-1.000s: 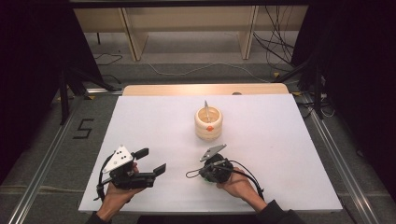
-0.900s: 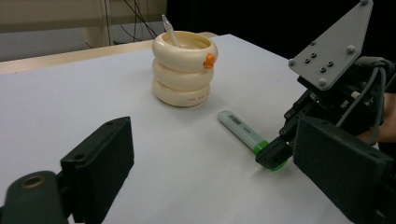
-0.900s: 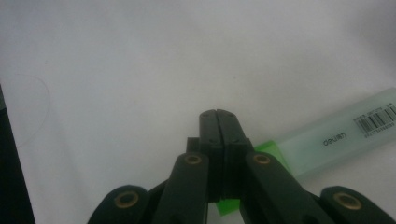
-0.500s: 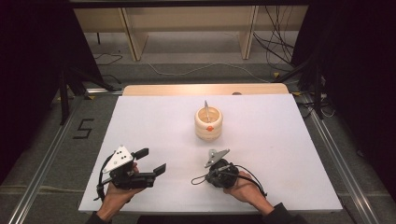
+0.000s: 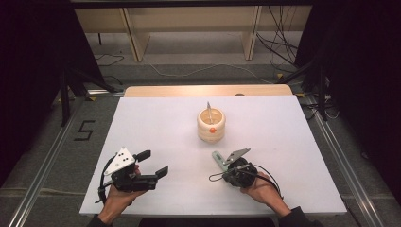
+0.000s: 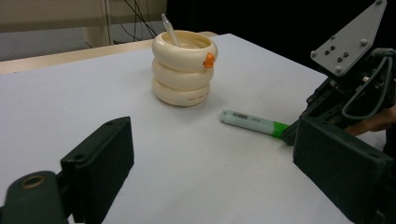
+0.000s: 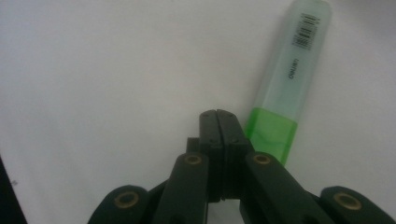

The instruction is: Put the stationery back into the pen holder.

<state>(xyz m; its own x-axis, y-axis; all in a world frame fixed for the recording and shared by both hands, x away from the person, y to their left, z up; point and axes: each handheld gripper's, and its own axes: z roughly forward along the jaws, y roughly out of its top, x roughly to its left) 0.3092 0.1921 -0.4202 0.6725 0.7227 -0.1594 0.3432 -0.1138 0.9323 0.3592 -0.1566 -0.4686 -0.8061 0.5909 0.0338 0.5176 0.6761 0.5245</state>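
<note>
Right gripper [image 5: 226, 166] has slid beside green highlighter [image 5: 218, 158].

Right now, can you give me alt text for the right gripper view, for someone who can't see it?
The right hand-held gripper, its black jaws shut together with nothing between them, points down at a white table. A green highlighter lies just beside the jaw tips, its bright green cap nearest them and its pale barcoded body running away to the upper right.
</note>
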